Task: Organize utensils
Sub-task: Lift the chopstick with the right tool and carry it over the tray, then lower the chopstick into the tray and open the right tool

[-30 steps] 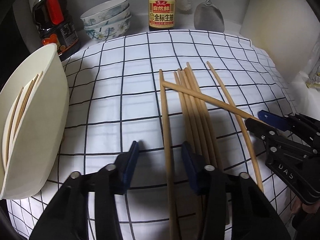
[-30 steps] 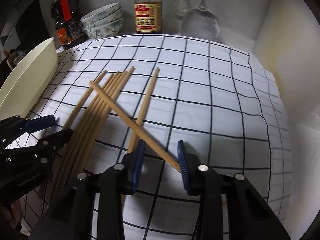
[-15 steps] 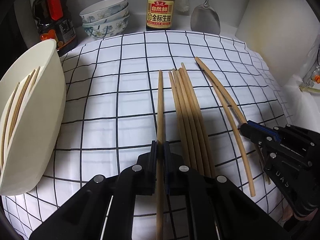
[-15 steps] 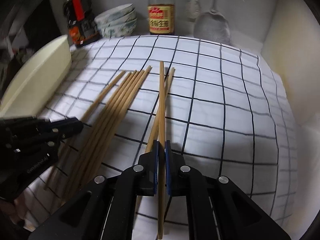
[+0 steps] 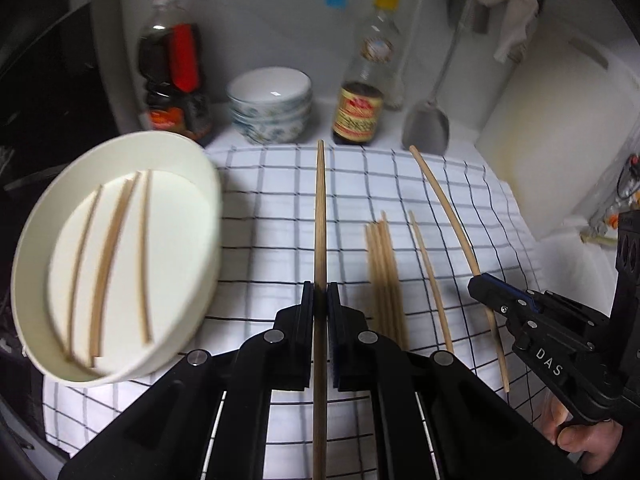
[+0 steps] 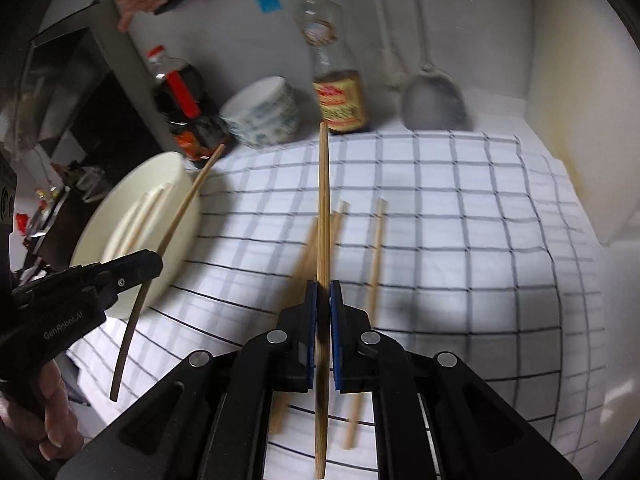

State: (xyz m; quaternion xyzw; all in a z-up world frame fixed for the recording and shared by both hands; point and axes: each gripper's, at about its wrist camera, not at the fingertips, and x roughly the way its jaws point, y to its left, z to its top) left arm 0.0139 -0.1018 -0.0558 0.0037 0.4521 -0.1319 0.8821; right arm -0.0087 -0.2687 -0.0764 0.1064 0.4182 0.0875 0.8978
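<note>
Jaws clamped, one chopstick each | left gripper (image 5: 320, 296), right gripper (image 6: 323, 296) | both lifted since.

Two handheld grippers of matte black plastic are seen, each built from angular two-finger linkages fastened with round silver screws. The left gripper (image 5: 320, 300) is fitted with blue pads on its fingertips (image 5: 334, 312), and "GenRobot.AI" is printed in white on its side. The right gripper (image 6: 323, 304) is likewise blue-padded, and "DAS" is lettered in white along its arm.
</note>
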